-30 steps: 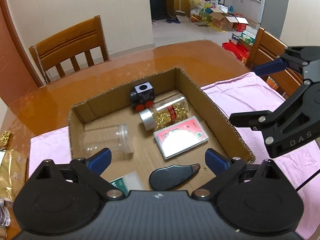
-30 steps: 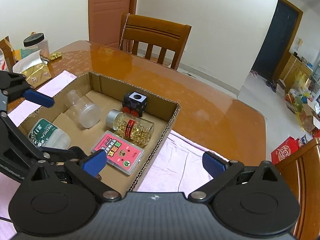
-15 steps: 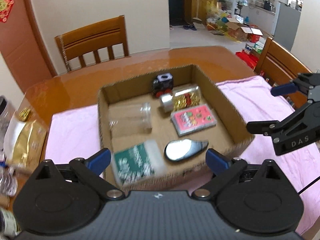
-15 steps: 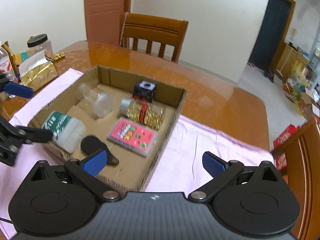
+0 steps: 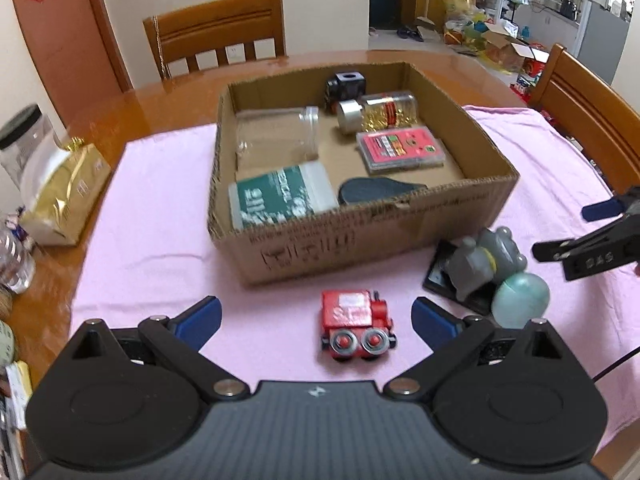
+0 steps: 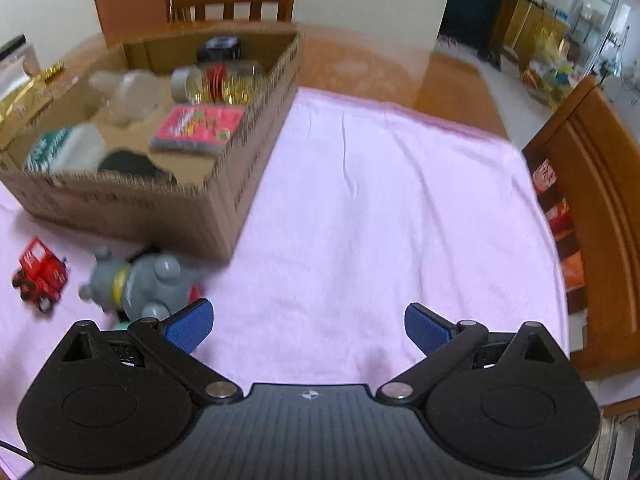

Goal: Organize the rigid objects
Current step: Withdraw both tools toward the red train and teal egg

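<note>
Left wrist view: the left gripper [image 5: 316, 318] hangs above the pink cloth [image 5: 160, 216] with its blue fingers spread wide and nothing between them. A red toy train [image 5: 356, 330] lies on its side on the cloth just ahead of the gap, wheels facing the camera. Behind it stands the cardboard box [image 5: 360, 236], which holds a clear plastic jar [image 5: 276, 132], a green-labelled container [image 5: 280, 198], a dark flat oval piece [image 5: 376, 190], a pink card case [image 5: 400, 150], a bottle of gold capsules [image 5: 380, 110] and a black wheeled cube [image 5: 346, 84]. To the right of the train, near the box's front corner, a grey animal figure [image 5: 480, 264] lies over a black flat frame [image 5: 440, 276], with a pale green egg shape [image 5: 520, 300] touching it. The right gripper [image 5: 588, 236] shows at the right edge, over the cloth.

From the right wrist view, the right gripper [image 6: 308, 328] is likewise wide open and empty above bare cloth, the grey figure [image 6: 136, 280] just left of its left finger and the train [image 6: 40, 272] further left. A gold foil bag [image 5: 64, 192] sits on the wooden table [image 5: 140, 112] left of the cloth.
</note>
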Motion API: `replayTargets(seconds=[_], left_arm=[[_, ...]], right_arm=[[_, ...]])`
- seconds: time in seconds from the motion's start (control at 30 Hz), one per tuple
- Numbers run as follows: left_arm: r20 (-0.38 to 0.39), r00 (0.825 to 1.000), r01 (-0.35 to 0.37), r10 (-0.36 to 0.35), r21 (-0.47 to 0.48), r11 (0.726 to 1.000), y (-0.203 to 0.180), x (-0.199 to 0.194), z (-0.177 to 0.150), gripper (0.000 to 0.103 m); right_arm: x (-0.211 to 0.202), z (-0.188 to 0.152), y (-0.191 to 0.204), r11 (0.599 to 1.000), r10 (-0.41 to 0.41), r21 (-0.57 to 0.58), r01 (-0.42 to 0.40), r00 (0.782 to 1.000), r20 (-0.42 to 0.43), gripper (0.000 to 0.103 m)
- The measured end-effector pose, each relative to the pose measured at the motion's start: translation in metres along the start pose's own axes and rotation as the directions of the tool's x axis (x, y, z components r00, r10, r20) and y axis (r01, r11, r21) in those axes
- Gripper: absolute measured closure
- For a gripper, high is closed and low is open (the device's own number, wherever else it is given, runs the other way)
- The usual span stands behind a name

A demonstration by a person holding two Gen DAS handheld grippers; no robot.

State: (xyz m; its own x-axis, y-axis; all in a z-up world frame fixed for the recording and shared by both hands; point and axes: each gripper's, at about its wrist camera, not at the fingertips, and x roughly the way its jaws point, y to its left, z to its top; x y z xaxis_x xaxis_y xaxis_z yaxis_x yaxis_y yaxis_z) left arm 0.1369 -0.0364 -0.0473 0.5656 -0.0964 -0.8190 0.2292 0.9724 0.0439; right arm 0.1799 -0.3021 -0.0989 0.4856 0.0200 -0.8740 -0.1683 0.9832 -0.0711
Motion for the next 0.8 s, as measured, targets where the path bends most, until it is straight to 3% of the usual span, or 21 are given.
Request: replayTargets(seconds=[0.57,0.8], left_arm=[[-0.017,1.000,0.025,-0.025,0.008,1.000,0.001,0.006,-0.008,0.002],[-0.032,0.999,0.032,-0.032,0.007,0.999,0.005,0.013,-0.011,0.002]], right_arm=[[-0.014,-0.033,0.046,0.992,0.104,-0.056,-0.109,0.991,-0.082,0.000],[-0.029,-0.042,0.073,0.972,0.217,-0.071,-0.222,0.973,-0.073,0.000]])
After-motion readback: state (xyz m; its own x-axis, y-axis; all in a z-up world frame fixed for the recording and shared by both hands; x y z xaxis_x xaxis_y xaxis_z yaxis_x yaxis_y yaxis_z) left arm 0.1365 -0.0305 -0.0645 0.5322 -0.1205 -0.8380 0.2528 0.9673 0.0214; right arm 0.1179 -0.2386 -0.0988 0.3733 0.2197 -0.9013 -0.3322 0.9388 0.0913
